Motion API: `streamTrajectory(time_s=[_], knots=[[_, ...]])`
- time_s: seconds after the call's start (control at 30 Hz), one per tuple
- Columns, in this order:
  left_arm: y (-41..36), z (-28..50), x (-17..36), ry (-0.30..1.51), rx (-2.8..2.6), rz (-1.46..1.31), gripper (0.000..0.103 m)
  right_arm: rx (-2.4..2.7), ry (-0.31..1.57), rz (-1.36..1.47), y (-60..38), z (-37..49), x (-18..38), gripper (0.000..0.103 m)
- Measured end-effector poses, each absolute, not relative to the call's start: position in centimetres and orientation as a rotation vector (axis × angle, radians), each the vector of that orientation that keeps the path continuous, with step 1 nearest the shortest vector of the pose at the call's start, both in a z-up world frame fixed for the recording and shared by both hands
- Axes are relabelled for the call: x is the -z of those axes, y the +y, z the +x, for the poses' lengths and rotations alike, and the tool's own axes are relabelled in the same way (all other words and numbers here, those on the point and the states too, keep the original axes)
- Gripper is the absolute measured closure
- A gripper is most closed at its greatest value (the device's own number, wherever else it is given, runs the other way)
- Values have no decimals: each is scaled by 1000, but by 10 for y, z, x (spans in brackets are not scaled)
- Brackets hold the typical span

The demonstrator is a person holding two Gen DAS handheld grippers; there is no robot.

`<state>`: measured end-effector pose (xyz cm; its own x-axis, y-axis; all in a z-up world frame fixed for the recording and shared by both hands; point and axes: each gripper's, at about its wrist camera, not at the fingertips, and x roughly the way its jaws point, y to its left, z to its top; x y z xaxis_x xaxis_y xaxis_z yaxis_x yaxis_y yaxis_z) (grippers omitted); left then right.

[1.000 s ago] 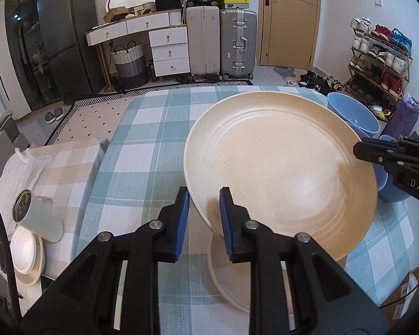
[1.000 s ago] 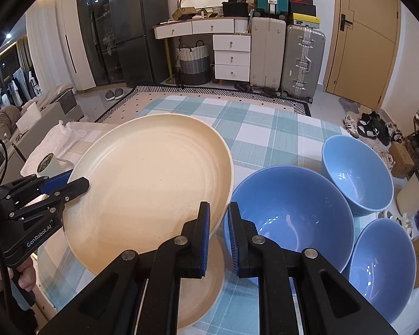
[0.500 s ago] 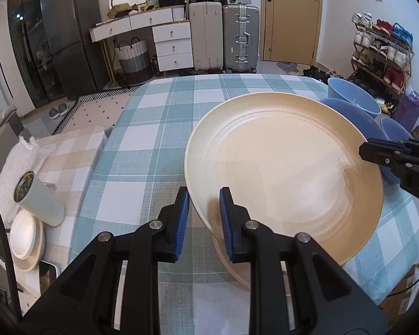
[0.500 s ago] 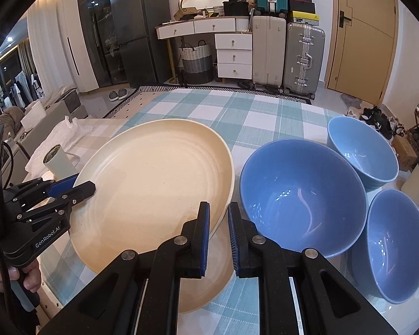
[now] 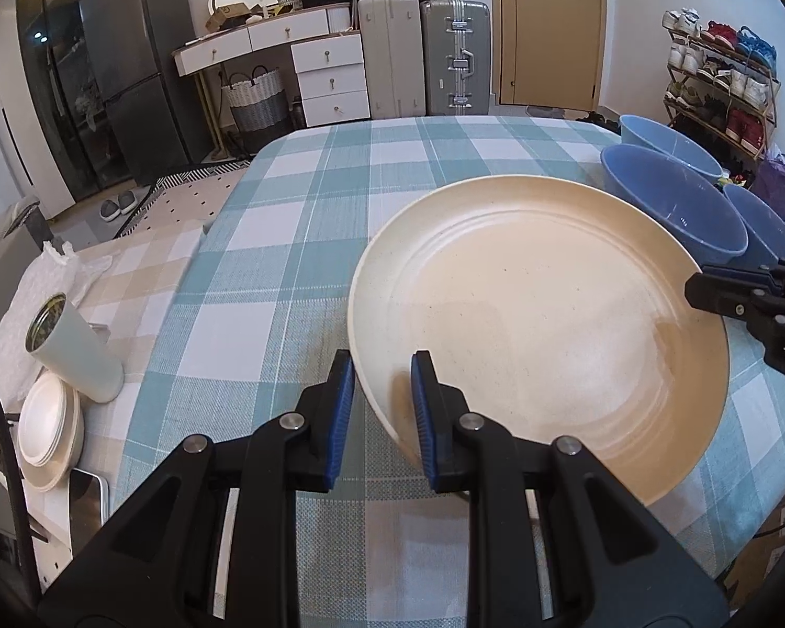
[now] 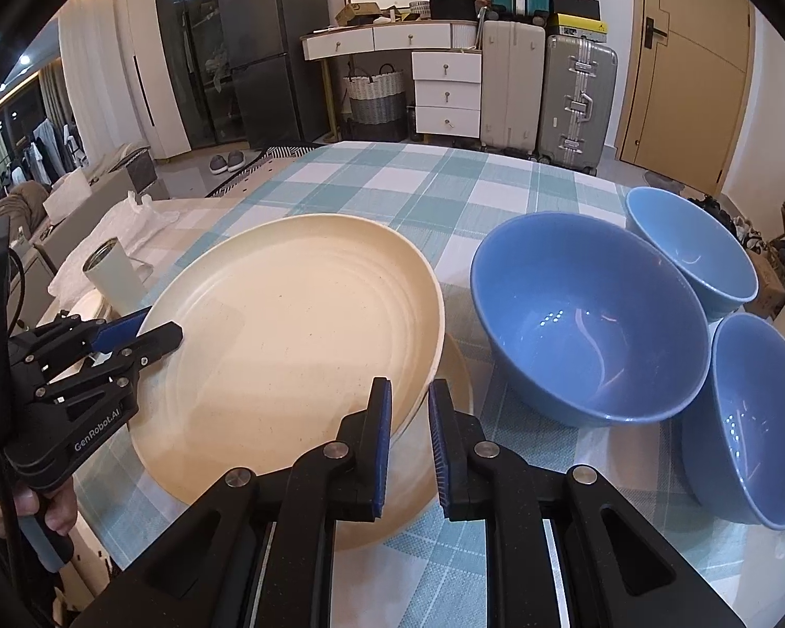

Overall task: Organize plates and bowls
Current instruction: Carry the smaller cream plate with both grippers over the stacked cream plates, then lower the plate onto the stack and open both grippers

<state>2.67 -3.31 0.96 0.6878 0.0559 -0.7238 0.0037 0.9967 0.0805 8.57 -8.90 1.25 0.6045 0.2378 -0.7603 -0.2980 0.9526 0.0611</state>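
Note:
A large cream plate (image 5: 539, 324) is held by both grippers just above a second cream plate (image 6: 458, 382) that lies on the checked tablecloth. My left gripper (image 5: 379, 397) is shut on the plate's near left rim. My right gripper (image 6: 409, 429) is shut on its opposite rim, and the plate also shows in the right wrist view (image 6: 293, 335). Three blue bowls stand to the right: a big one (image 6: 586, 314), one behind it (image 6: 691, 251) and one at the near right (image 6: 759, 418).
A pale cup (image 5: 73, 350) and a stack of small white plates (image 5: 47, 429) stand on a side table left of the main table. A phone (image 5: 86, 497) lies beside them. The table's front edge is close below the grippers.
The held plate has come down and levelled out, close over the plate beneath it. Both grippers stay shut on its rim.

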Motion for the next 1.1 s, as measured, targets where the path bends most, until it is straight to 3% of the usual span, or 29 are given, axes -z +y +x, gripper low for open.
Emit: streamTrajectory(time_s=[0.4, 1.1], knots=[[-42, 26, 18, 793, -40, 136, 85, -300, 919, -72, -91, 82, 22, 88], [-48, 50, 31, 827, -40, 164, 84, -253, 938, -169, -81, 93, 29, 88]])
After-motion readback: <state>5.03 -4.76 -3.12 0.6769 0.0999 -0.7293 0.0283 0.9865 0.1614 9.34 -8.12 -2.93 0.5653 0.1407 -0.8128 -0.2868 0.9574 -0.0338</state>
